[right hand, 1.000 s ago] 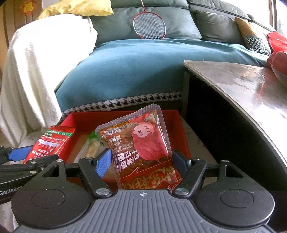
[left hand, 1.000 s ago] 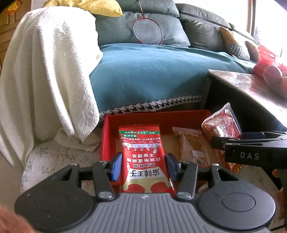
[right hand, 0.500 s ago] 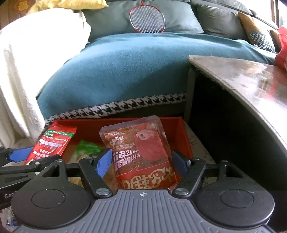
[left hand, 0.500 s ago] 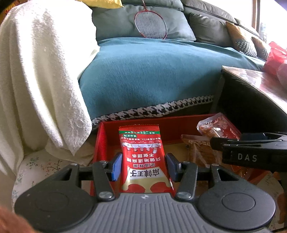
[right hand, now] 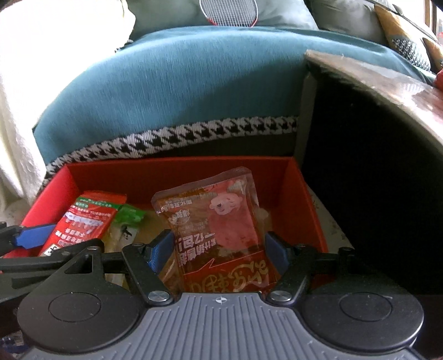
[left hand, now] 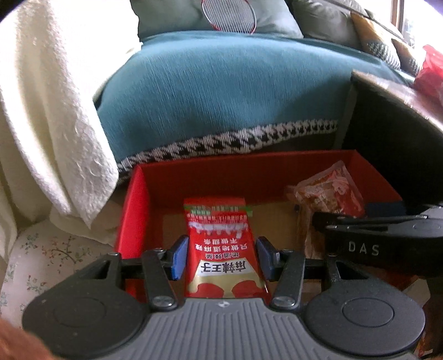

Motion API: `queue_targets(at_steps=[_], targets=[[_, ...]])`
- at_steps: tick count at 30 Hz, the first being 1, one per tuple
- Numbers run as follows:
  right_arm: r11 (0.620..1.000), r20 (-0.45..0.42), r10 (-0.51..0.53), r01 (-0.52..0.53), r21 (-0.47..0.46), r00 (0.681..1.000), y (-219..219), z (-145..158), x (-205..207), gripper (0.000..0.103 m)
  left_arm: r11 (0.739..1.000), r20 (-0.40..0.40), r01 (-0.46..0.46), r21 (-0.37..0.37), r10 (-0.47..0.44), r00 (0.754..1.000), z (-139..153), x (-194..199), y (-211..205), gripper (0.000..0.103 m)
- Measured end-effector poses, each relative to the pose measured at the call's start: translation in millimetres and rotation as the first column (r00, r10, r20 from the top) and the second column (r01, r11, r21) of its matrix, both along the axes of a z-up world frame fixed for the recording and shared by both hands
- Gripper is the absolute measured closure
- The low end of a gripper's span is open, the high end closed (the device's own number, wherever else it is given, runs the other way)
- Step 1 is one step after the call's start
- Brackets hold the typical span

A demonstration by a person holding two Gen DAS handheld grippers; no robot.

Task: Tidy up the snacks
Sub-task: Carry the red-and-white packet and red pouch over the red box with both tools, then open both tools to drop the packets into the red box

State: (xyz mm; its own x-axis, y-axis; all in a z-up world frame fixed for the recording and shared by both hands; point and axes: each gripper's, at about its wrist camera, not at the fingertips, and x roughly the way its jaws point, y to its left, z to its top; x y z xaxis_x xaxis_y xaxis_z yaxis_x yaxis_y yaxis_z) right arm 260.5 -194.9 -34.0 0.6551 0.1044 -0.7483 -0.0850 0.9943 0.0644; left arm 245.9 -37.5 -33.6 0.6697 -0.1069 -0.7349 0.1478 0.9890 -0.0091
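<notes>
My left gripper (left hand: 221, 257) is shut on a red snack packet (left hand: 221, 243) with a green top strip, held over the left half of the red box (left hand: 243, 171). My right gripper (right hand: 220, 249) is shut on a clear packet of reddish snack (right hand: 216, 227) with a pink bear on it, held over the right half of the box (right hand: 177, 171). The red packet also shows in the right wrist view (right hand: 83, 221), and the clear packet in the left wrist view (left hand: 329, 191). A green-topped packet (right hand: 127, 221) lies inside the box.
The box stands on the floor in front of a sofa with a teal cover (left hand: 221, 97). A dark table (right hand: 373, 138) rises right beside the box on the right. A white blanket (left hand: 47, 110) hangs at the left. A badminton racket (left hand: 227, 11) leans on the sofa back.
Both grippers have come down and forward toward the red box, each keeping its packet. The box now fills more of both views.
</notes>
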Motion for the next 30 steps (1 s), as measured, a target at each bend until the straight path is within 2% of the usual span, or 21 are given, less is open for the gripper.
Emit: queue_targets(at_steps=[6,9,14,24,30], targets=[[1.0,0.002,0.001,-0.001,-0.009,1.0,2.7,-1.2,1.4,0.021,1.0,-0.02,0.002,0.024,-0.002,1.0,-5.5,2.4,-2.5,0.056],[1.0,0.008,0.0,0.0,-0.006,1.0,1.9,0.4,-0.4,0.021,1.0,-0.012,0.002,0.029,-0.002,1.0,-3.0,1.3,-2.3,0.048],[1.0,0.026,-0.01,0.01,-0.004,1.0,-0.3,7.6,-6.4,0.021,1.0,-0.008,0.0,0.027,0.0,1.0,1.3,-1.4,-2.6,0.047],[1.0,0.097,-0.007,0.008,-0.003,0.995,-1.5,40.6,-42.0,0.018,1.0,0.037,0.0,0.022,-0.001,0.999,34.7,-28.7,14.0,0.045],[0.999,0.1,0.017,-0.02,0.028,0.995,3.2,54.8,-67.4,0.017,1.0,0.041,0.003,0.019,-0.004,0.999,50.5,-62.3,40.3,0.041]])
